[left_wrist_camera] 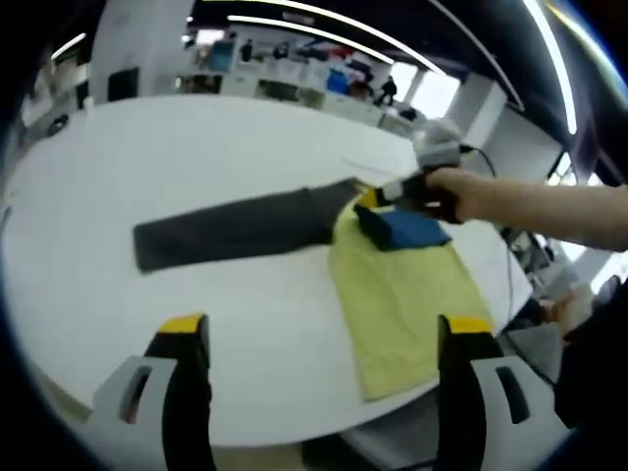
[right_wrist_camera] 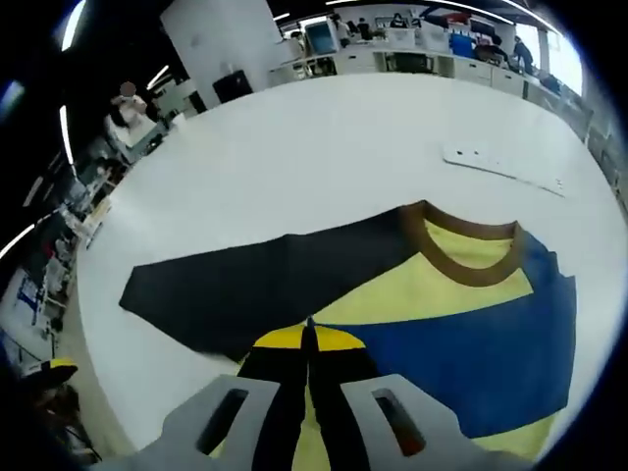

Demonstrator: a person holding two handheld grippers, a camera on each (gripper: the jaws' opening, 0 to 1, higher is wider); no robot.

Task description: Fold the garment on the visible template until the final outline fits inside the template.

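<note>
In the left gripper view, the white table [left_wrist_camera: 196, 167] carries a shirt [left_wrist_camera: 402, 285] lying near the right edge. Its dark sleeve [left_wrist_camera: 231, 231] stretches out long to the left, nearly level across the table, while the yellow body runs from the far collar end toward the near edge. The left gripper [left_wrist_camera: 319, 339] hangs above the near table edge with its jaws spread wide, holding nothing. Farther right, the right gripper [left_wrist_camera: 392, 191] meets the shirt at a folded blue part [left_wrist_camera: 407, 231].

In the right gripper view, the right gripper [right_wrist_camera: 309, 343] has its jaws pressed together, pinching the shirt where the dark sleeve [right_wrist_camera: 255, 285] meets the yellow and blue cloth. The brown collar [right_wrist_camera: 461, 250] lies far and right.
</note>
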